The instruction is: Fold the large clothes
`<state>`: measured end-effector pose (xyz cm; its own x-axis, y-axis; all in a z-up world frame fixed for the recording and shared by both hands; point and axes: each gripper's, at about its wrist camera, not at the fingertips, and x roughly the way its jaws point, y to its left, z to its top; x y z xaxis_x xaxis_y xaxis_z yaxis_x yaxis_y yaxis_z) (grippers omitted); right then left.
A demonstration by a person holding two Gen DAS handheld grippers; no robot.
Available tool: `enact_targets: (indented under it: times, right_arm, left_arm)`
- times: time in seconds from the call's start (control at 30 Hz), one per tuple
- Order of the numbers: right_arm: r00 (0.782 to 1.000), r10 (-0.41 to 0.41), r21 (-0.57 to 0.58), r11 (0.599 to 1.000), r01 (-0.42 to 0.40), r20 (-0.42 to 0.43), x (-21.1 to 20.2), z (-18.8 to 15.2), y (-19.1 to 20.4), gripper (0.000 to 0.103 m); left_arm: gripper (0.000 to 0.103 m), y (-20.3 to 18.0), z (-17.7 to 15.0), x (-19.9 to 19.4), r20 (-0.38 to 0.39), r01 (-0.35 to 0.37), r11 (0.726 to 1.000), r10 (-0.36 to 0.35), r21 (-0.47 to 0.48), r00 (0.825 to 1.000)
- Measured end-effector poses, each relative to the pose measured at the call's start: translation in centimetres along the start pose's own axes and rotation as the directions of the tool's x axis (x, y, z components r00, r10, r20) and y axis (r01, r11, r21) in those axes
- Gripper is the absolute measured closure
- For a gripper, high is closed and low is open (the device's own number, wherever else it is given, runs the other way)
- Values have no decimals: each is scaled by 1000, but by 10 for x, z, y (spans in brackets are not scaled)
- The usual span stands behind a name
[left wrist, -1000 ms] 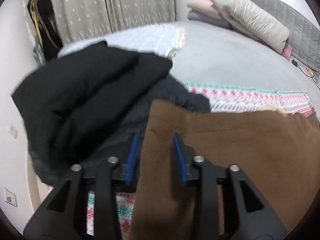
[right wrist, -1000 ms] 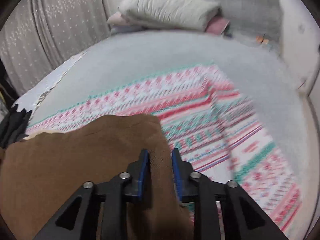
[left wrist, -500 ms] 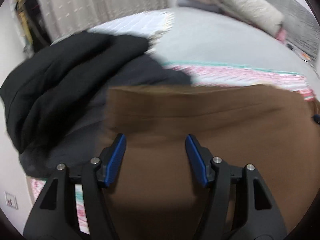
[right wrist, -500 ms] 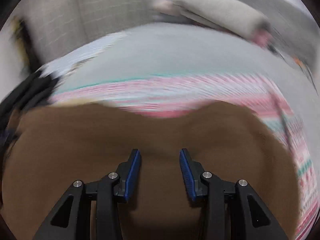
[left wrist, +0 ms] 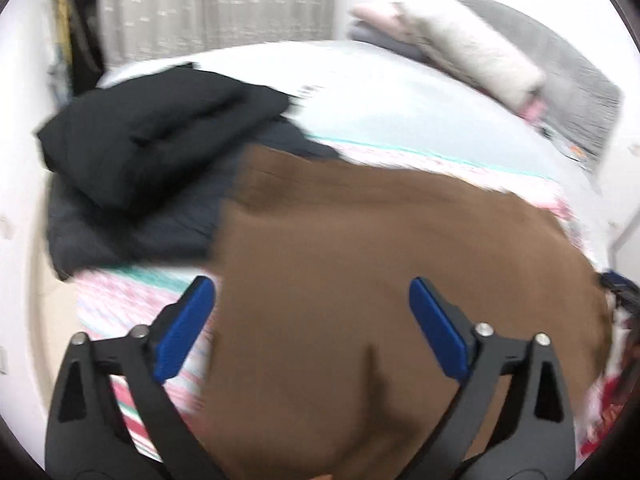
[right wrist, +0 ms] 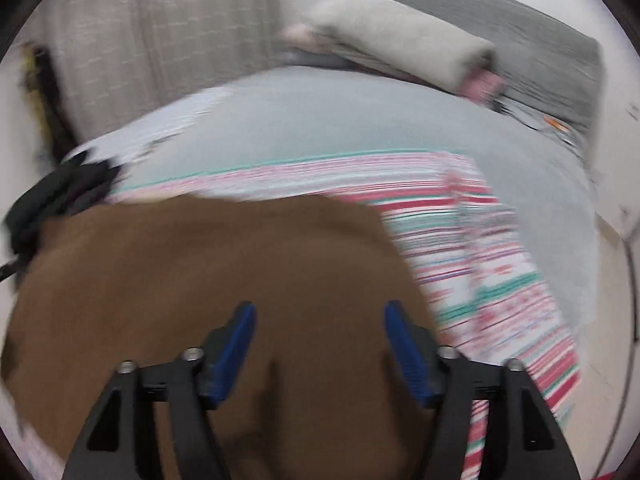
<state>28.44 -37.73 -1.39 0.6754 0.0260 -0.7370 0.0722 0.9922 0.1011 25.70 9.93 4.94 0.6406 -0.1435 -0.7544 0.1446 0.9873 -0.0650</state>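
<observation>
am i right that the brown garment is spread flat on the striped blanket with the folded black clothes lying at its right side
Not quite: in the left wrist view the folded black clothes lie at the left side of the brown garment, not the right. The garment does lie spread on the striped blanket.

Bed: a wide bed [left wrist: 400,96] with a pale grey cover fills the room's middle.
Headboard: a grey quilted headboard [right wrist: 520,40] stands along the bed's far edge.
Pillows: a long cream pillow [left wrist: 472,56] lies against it, pink bedding beneath.
Blanket: a pink, white and teal patterned blanket [right wrist: 500,264] covers the near end.
Curtains: pale patterned curtains [left wrist: 224,4] hang behind.
Walls: white.
</observation>
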Motion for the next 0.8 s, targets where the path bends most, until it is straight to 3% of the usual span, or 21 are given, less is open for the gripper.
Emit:
enact_targets:
  times: [0.1,0.2,0.27,0.37,0.4,0.47,0.53,0.57,0.63,0.7,0.8]
  right_arm:
    - [995,88,-61,994,-90,-37,2,-30,50,29]
    - [987,93,-61,993,-102,-131,9,-61,59,29]
    - [986,49,26,999,-45,-158,9,-72,35,29]
    - [977,-147,71,985,159,-154,1,-77,-2,29]
    - [972,-180,74,979,192,-150,0,-79,-11,29]
    - [972,-185,79,977,198,-145,-7,-82,-14,29]
    - [946,-288,42,954,297,-151,-11,-82,-12,29]
    - [927,-344,36,935,353,-147,-14,-81,-11,29]
    - [922,-358,77,925,372,-149,-19,-77,-22,29]
    - [960,-259,156,949,274,-108,-35,-74,-21,29]
    - [972,-232,174,956,236,-46,-55,-67,-7,28]
  left_arm:
    - [4,-28,-36,6,-50,43,998,-40,44,998]
    - [4,-24,-72,23,-134,3,1000,1,31,991]
    - [4,-5,-84,17,-128,-14,1000,12,-12,992]
    - [4,20,-85,-8,-123,-31,997,21,-77,992]
    - [4,25,-85,-12,-113,-47,994,36,-100,993]
    - [4,50,-93,-21,-110,-154,973,137,-169,984]
    - [4,73,-104,-20,-160,-223,945,188,-240,969]
    - [4,85,-106,-22,-175,-193,936,146,-293,974]
    - [4,100,-112,-32,-168,-96,912,30,-398,985]
    - [4,103,-117,-43,-136,-10,894,-57,-448,989]
    - [4,101,-126,-52,-78,110,841,-178,-530,981]
